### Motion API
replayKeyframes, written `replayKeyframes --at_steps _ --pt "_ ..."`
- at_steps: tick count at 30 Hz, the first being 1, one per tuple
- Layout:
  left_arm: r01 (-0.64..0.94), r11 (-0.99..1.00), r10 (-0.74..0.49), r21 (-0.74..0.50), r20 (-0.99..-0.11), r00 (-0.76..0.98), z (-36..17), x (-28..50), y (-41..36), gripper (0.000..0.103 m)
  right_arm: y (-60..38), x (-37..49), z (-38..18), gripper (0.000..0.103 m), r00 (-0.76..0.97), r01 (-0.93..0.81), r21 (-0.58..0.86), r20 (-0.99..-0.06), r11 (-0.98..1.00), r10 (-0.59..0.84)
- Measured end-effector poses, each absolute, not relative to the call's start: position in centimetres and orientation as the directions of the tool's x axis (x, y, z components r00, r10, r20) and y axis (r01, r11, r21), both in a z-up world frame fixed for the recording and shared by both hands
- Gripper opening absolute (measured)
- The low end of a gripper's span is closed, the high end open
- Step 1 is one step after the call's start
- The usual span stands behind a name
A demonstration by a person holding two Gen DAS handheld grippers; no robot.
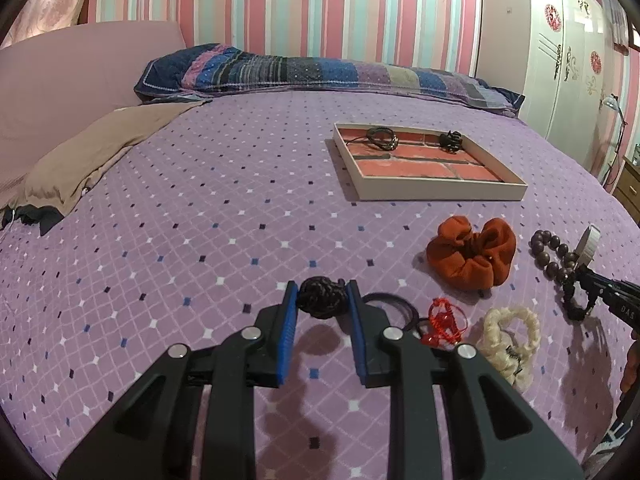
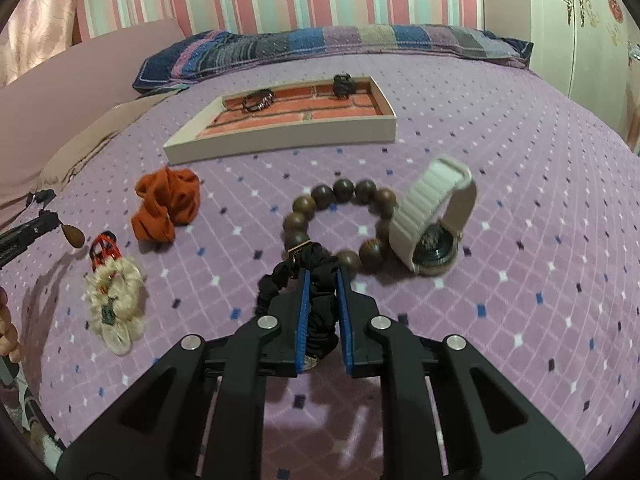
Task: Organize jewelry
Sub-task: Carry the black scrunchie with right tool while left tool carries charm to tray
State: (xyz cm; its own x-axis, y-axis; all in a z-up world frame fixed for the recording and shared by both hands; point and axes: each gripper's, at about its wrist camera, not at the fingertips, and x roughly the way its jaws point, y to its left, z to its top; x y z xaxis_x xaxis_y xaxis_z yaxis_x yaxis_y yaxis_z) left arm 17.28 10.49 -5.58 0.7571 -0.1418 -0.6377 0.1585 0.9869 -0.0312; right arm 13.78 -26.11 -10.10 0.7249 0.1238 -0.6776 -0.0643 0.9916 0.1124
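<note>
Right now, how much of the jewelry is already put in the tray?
Two dark pieces lie in the tray. The left gripper is shut on a black knot; the right gripper on a black scrunchie. Left on the bed: orange scrunchie, wooden bead bracelet, watch, cream scrunchie, red cord.

Orange scrunchie (image 1: 472,252), brick-patterned tray (image 1: 424,156), purple diamond-patterned bedspread (image 1: 200,220).

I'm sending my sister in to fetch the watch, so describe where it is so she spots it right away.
On the purple diamond-patterned bedspread, look in front of the shallow brick-lined tray, toward the wardrobe side. The watch stands on edge against the ring of dark wooden beads. It alone has a wide white ribbed strap and a round dark metal case.
</note>
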Motion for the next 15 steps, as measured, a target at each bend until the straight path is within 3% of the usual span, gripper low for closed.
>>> replayKeyframes --at_steps 15 --pt "0.215 0.973 -0.219 -0.080 -0.607 0.764 -0.2 25.3 6.7 0.025 -26.5 22.9 -2.4 0.014 0.812 -0.099 0.093 -0.567 0.991 0.135"
